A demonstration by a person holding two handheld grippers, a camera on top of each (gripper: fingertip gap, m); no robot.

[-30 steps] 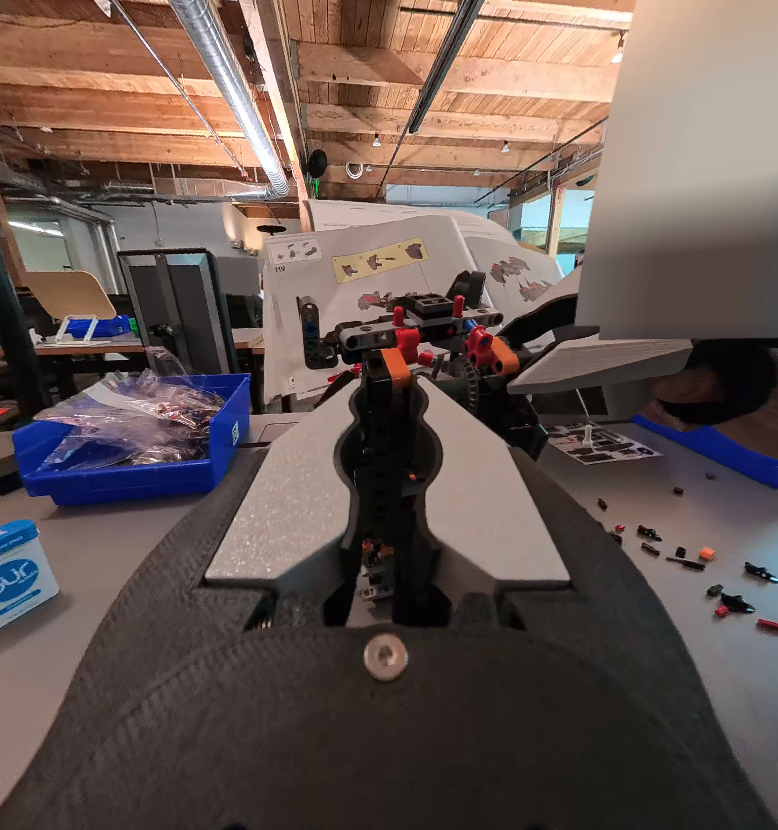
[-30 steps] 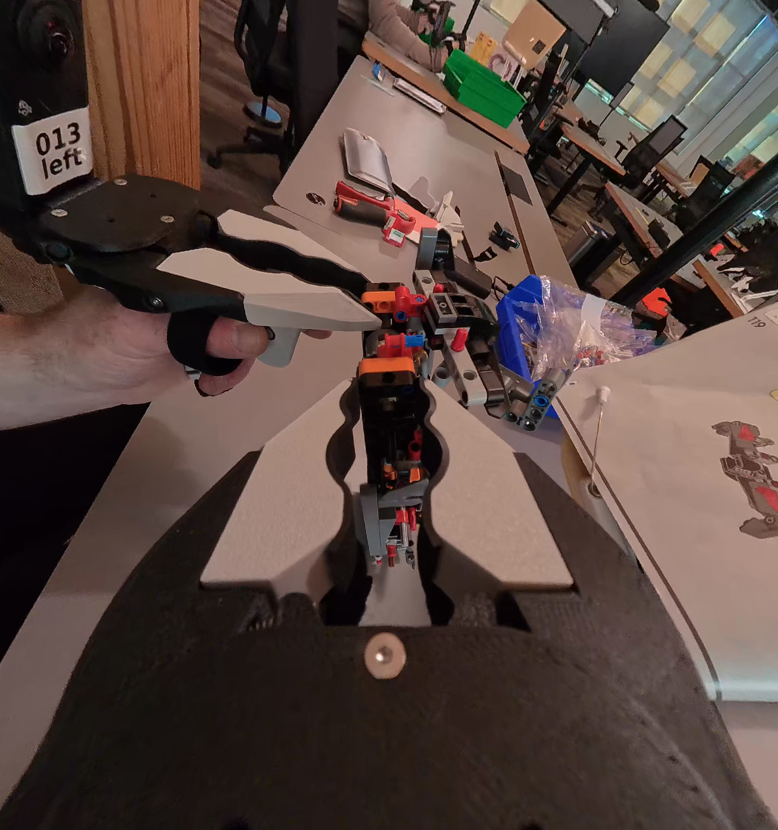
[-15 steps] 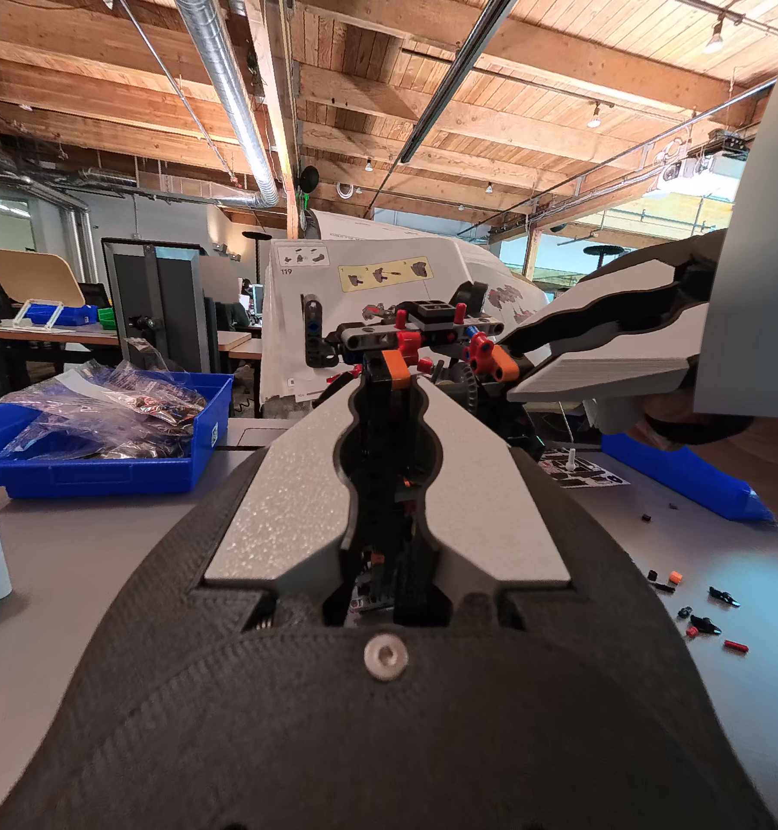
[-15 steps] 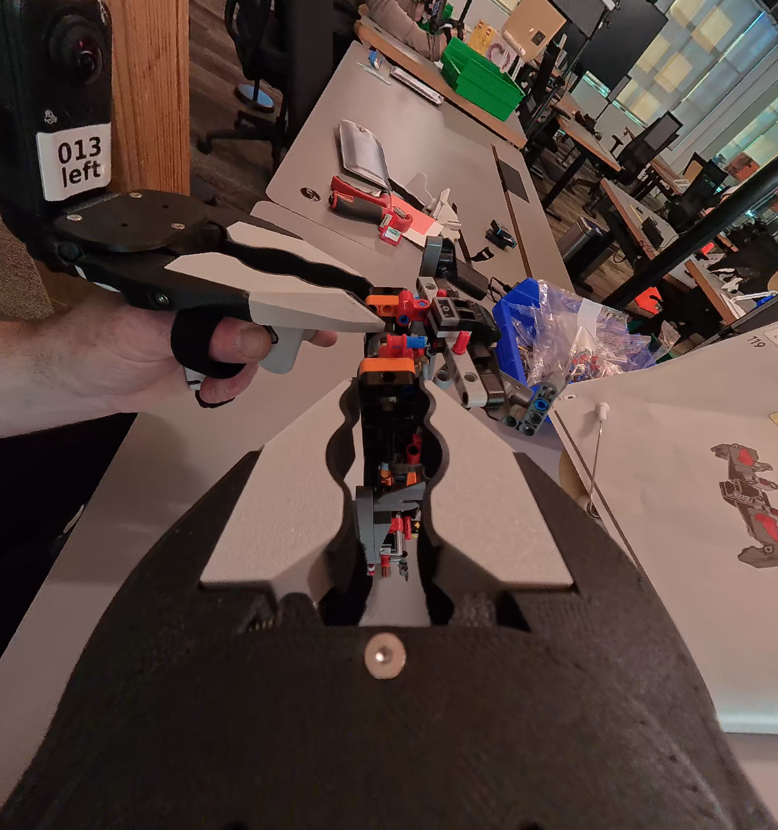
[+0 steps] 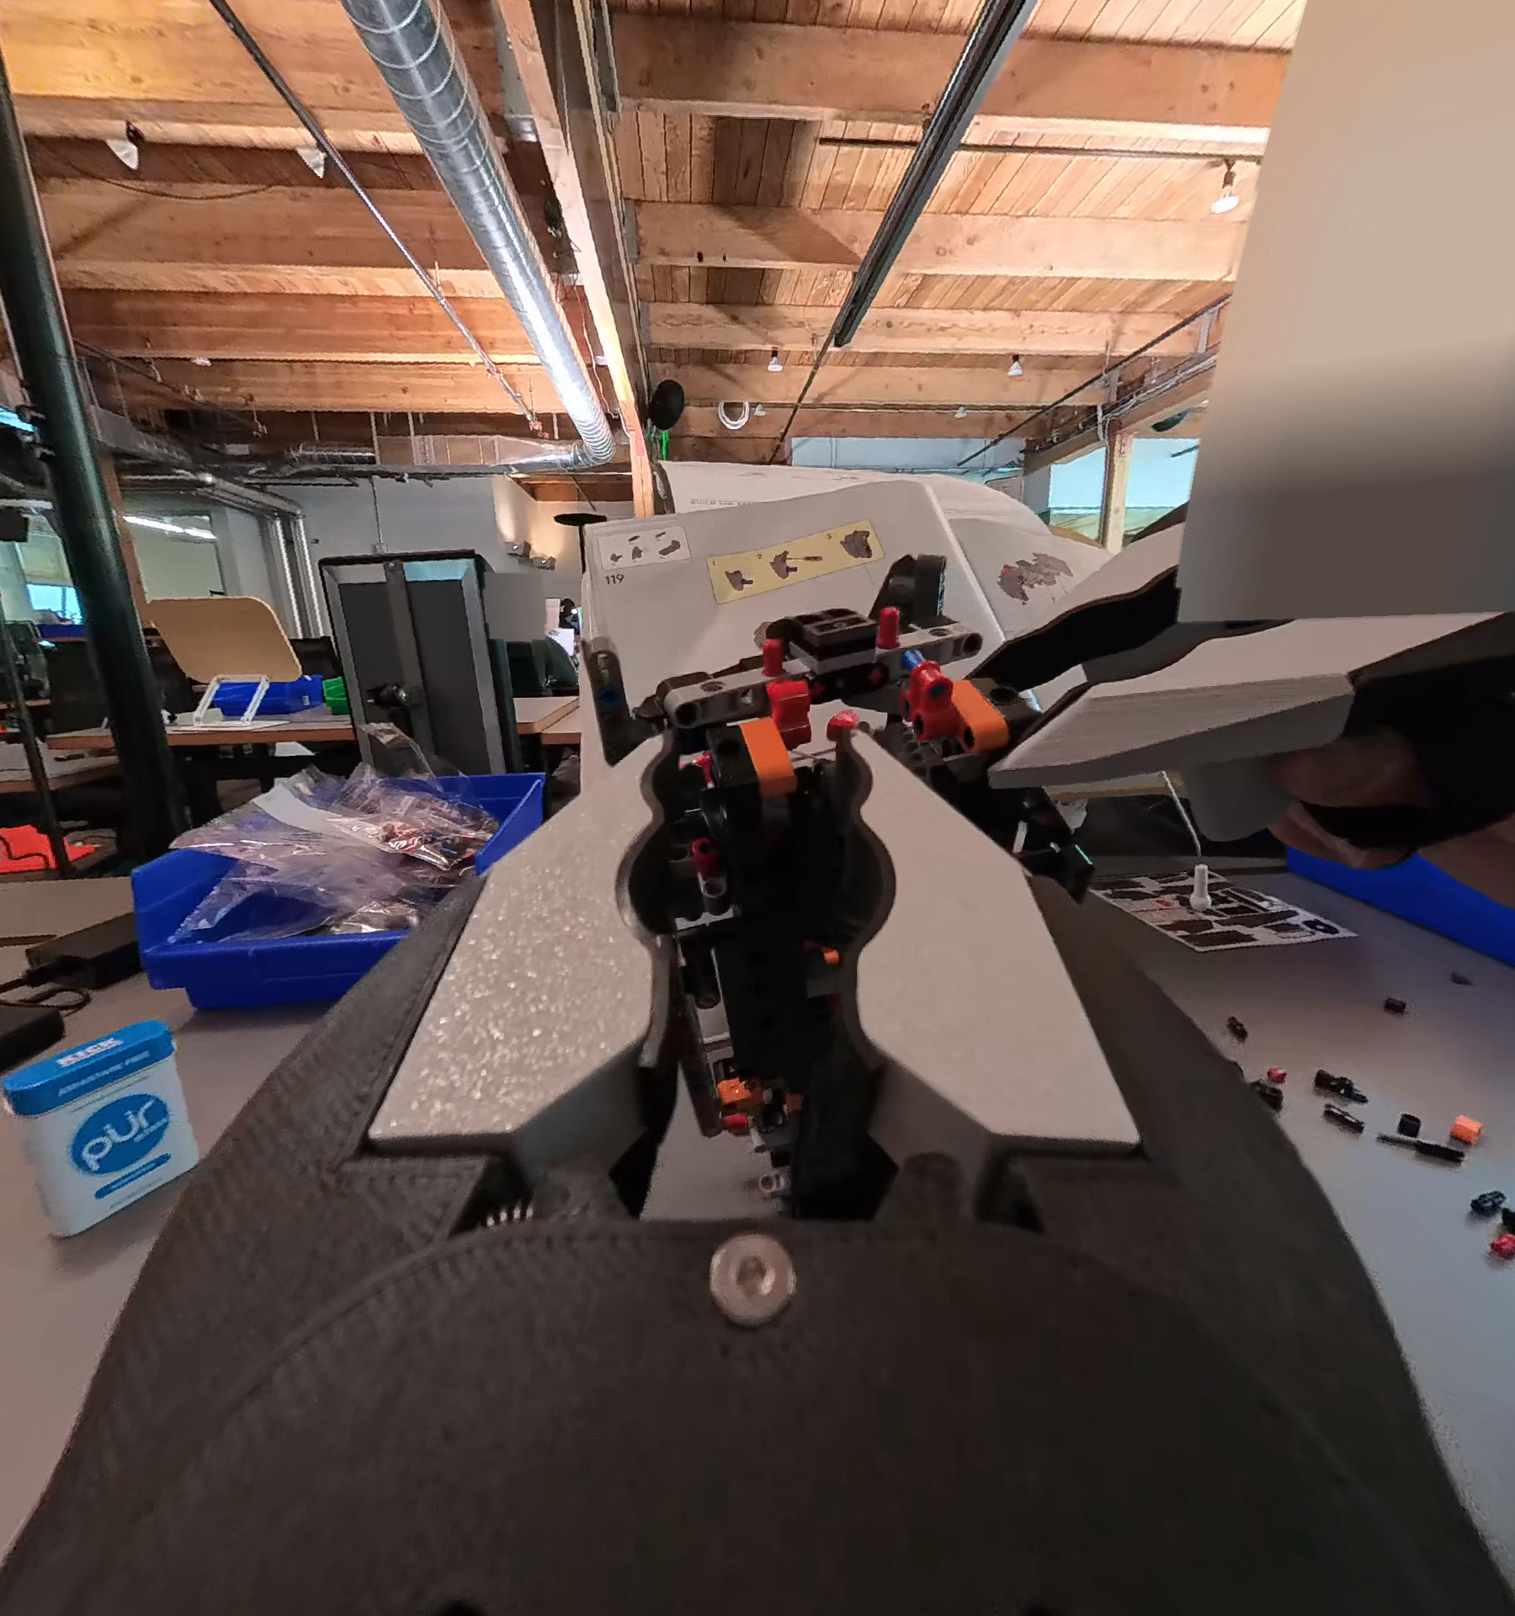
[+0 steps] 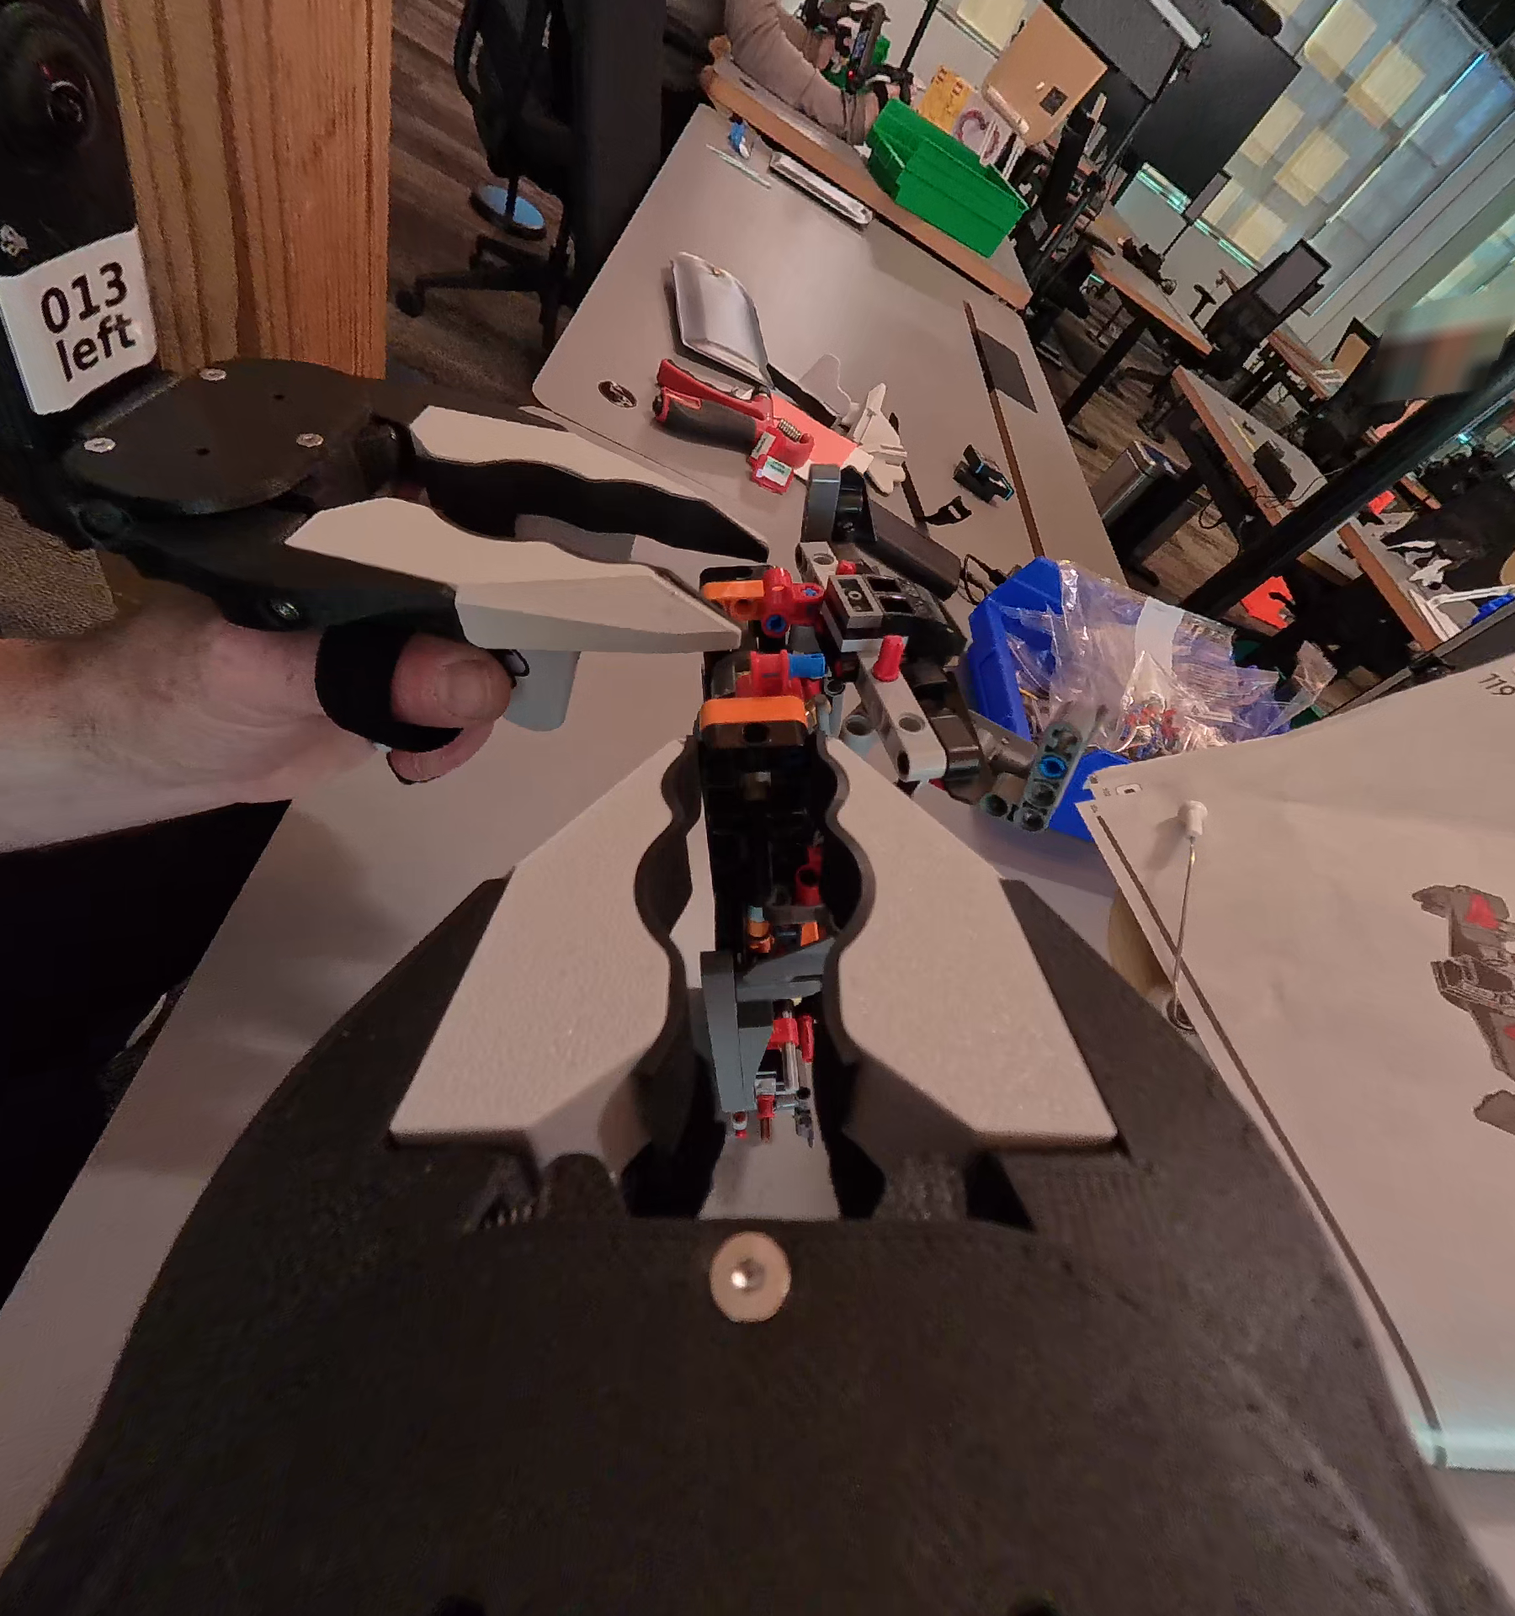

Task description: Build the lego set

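A partly built lego model (image 5: pixel 824 638) of black, grey, red and orange Technic parts is held in the air above the grey table (image 5: pixel 1392 1006). My left gripper (image 5: pixel 754 752) is shut on the model's black body. My right gripper (image 5: pixel 1012 743) reaches in from the right and grips the model's other end. In the right wrist view, my right gripper (image 6: pixel 758 743) is shut on the black and orange body of the model (image 6: pixel 868 603). My left gripper (image 6: pixel 728 595), held by a hand, clamps the model from the left.
A blue bin (image 5: pixel 299 962) with plastic bags stands at the left. An open instruction booklet (image 5: pixel 736 560) stands behind the model and shows in the right wrist view (image 6: pixel 1349 1006). Loose small pieces (image 5: pixel 1392 1128) lie at the right, a sticker sheet (image 5: pixel 1217 909) beyond them. A white and blue tin (image 5: pixel 98 1128) stands front left. Left tips to right tips: about 5 cm.
Both grippers keep their hold on the model. The left gripper's view has swung and tilted a little, and the model now leans slightly. The right gripper has barely moved.
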